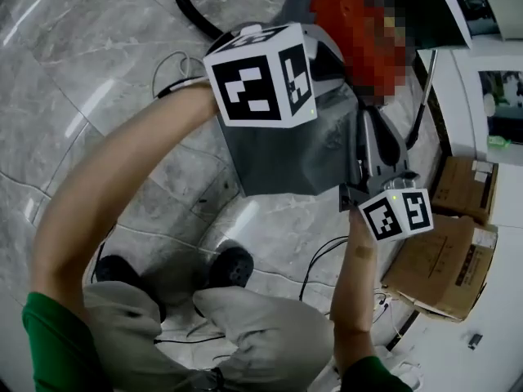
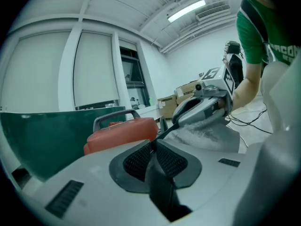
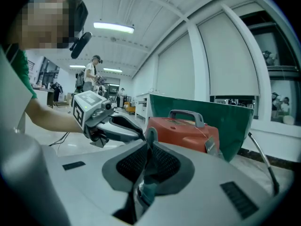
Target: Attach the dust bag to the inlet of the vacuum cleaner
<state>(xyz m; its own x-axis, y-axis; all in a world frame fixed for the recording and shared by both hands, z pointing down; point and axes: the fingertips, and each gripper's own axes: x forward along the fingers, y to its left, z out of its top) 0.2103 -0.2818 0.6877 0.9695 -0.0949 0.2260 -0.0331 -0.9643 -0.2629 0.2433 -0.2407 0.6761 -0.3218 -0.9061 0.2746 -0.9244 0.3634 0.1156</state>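
Observation:
A grey dust bag (image 1: 286, 158) hangs between both grippers in front of the red vacuum cleaner (image 1: 339, 11). My left gripper (image 1: 339, 88), under its big marker cube, is shut on the bag's upper edge. The right gripper (image 1: 366, 129) reaches up from below and is shut on the same edge, tip to tip with the left. In the left gripper view my jaws (image 2: 153, 147) pinch a thin dark strip, with the right gripper (image 2: 169, 126), the bag (image 2: 207, 133) and the vacuum (image 2: 122, 131) beyond. From the right gripper (image 3: 148, 147) I see the left gripper (image 3: 141, 134) and the vacuum (image 3: 181, 131).
A green board (image 3: 211, 117) stands behind the vacuum. Cardboard boxes (image 1: 441, 260) sit at the right, cables (image 1: 323, 260) trail over the marble floor, and a black hose (image 1: 192, 6) curves at the top. My shoes (image 1: 233, 264) are below the bag. A person (image 3: 91, 74) stands far off.

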